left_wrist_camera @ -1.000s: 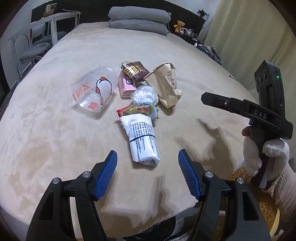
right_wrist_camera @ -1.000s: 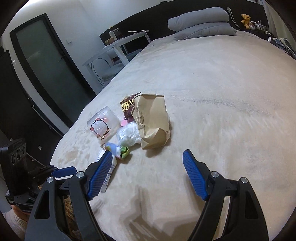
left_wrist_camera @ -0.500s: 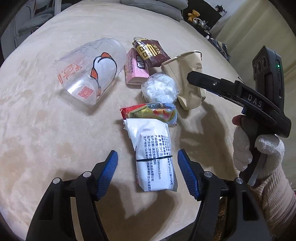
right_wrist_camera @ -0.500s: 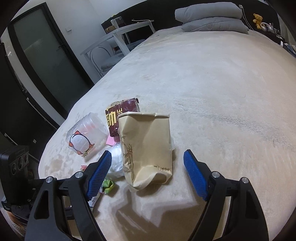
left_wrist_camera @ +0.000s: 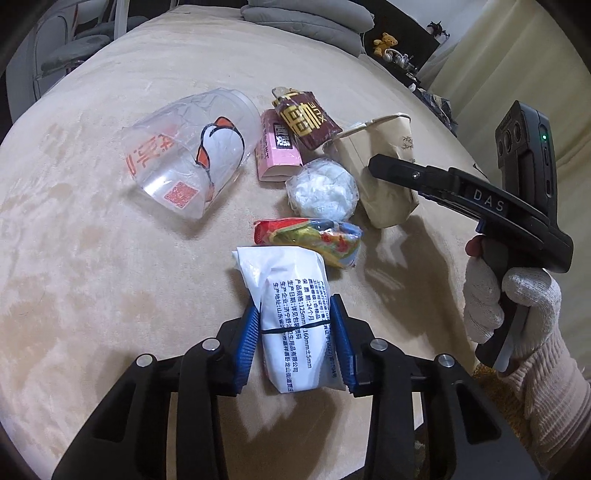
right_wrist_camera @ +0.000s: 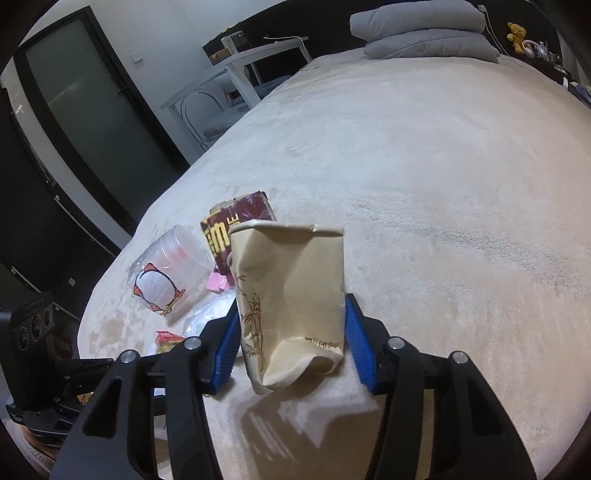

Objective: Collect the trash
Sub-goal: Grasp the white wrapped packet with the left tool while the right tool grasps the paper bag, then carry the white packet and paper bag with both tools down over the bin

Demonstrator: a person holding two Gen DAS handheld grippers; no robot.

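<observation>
A wide bed [left_wrist_camera: 110, 258] under a beige plush blanket filled both views, with two grey pillows [right_wrist_camera: 424, 33] stacked at its far end and a white desk [right_wrist_camera: 258, 48] and chair beyond its left edge. A dark glass door [right_wrist_camera: 92, 110] stood in the wall on that side.

The trash lay in a loose cluster near the foot of the bed. The biggest piece, a crushed clear plastic cup [left_wrist_camera: 188, 155] with red print, lay on its side at the left of the pile. Just right of it were a pink packet [left_wrist_camera: 277, 155] and a dark brown wrapper [left_wrist_camera: 306, 118], the wrapper overlapping the packet's far edge. A brown paper bag [right_wrist_camera: 291, 302] stood at the right of the pile, clamped between the blue pads of the right claw [right_wrist_camera: 291, 339], which had clenched on its lower half; a gloved hand [left_wrist_camera: 509, 302] held that tool by its handle. A white paper-wrapped bundle [left_wrist_camera: 291, 314] with blue print and a black band lay nearest the viewer, lengthwise between the fingers of the left claw [left_wrist_camera: 293, 339], which pressed on both its sides. A ball of white tissue in clear film [left_wrist_camera: 321, 192] sat beside the bag, and a colourful crumpled wrapper [left_wrist_camera: 310, 240] lay between that ball and the bundle, touching the bundle's far end.

A small teddy bear [left_wrist_camera: 386, 40] sat on the dark shelf beyond the pillows.
</observation>
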